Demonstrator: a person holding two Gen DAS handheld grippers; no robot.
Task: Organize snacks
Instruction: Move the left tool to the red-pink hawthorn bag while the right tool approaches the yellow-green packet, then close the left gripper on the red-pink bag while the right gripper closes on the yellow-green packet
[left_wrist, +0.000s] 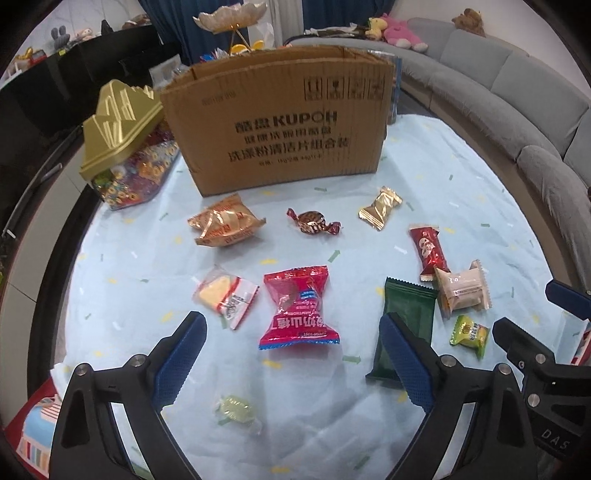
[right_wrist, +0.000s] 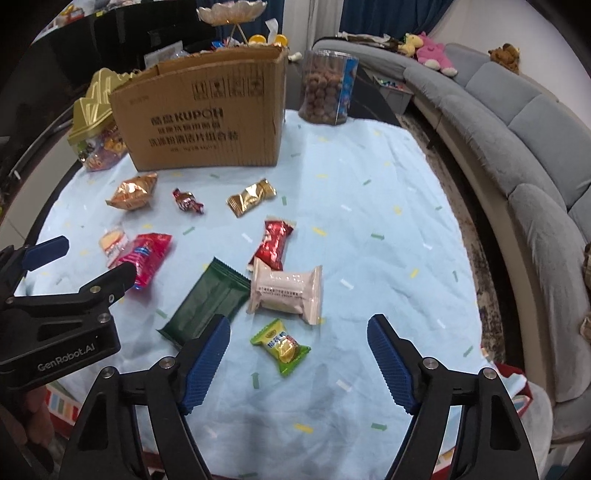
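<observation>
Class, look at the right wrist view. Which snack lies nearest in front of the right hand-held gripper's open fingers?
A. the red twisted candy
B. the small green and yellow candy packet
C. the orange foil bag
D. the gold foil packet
B: the small green and yellow candy packet lies on the blue cloth just ahead of the right hand-held gripper; nothing is held.

Glossy foil wrappers (right_wrist: 252, 196), probably; matt cardboard box (right_wrist: 207, 122)
</observation>
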